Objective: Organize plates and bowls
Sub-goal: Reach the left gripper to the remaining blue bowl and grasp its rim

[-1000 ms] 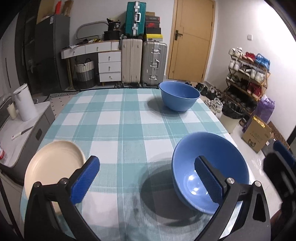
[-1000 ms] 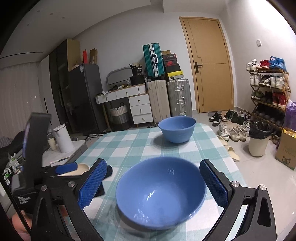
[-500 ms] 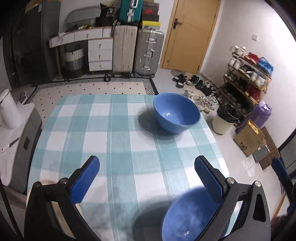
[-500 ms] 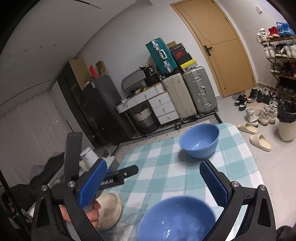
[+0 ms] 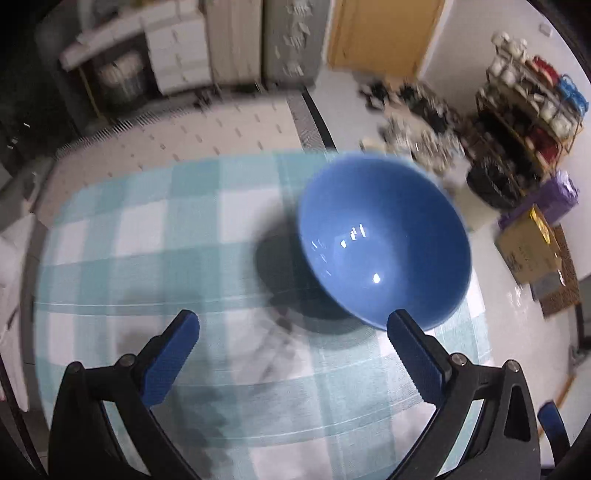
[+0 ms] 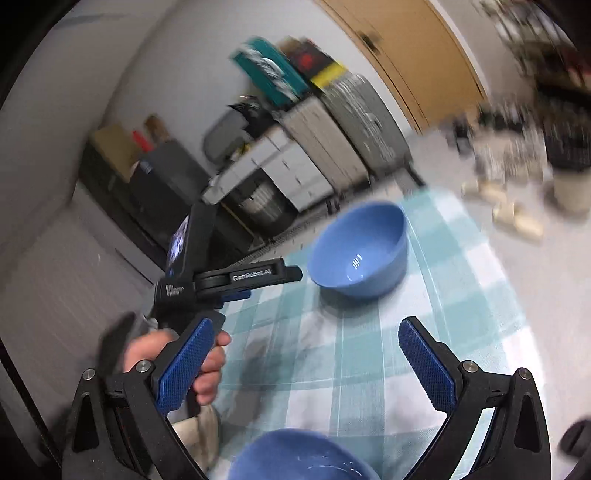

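Note:
A blue bowl (image 5: 384, 240) stands upright at the far right of the checked tablecloth (image 5: 155, 266). My left gripper (image 5: 293, 328) is open just short of it, its right finger by the bowl's near rim. In the right wrist view that far bowl (image 6: 360, 254) lies ahead, and a second blue bowl (image 6: 299, 458) shows at the bottom edge below my open right gripper (image 6: 306, 339). A cream plate (image 6: 195, 432) peeks out at lower left, partly hidden behind the left finger. A hand (image 6: 177, 354) holds the left gripper's handle there. Both views are motion-blurred.
The table's far and right edges drop to the floor. Suitcases (image 6: 332, 122) and white drawers (image 6: 284, 166) stand by the far wall beside a wooden door (image 5: 380, 33). A shoe rack (image 5: 532, 99), a bin and a cardboard box (image 5: 528, 247) sit on the floor to the right.
Both grippers have risen and moved forward toward the far bowl, which now looms large in the left wrist view. The near bowl has slipped to the bottom of the right wrist view.

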